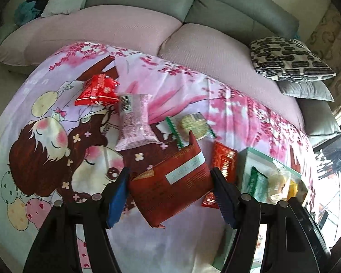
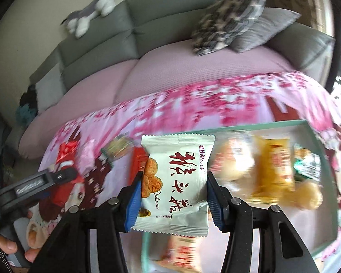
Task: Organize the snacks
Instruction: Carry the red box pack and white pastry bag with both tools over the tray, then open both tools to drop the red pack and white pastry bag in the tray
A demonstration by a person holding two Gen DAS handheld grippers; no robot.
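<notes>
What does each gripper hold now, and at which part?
Left gripper: dark red snack packet, gripped across its two side edges. Right gripper: white snack packet, likewise by both side edges.

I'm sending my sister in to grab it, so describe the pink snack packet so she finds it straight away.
On the cartoon-print blanket in front of the sofa, look just right of the bright red packet. The pink packet lies flat there, the only pale pink wrapper, with a white barcode label at its top end.

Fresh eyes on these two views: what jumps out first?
Both grippers are loaded: the left gripper clamps a dark red snack pack, and the right gripper clamps a white snack pack over the pale green box. Under them lies a loud pink cartoon blanket with loose snacks on it.
</notes>
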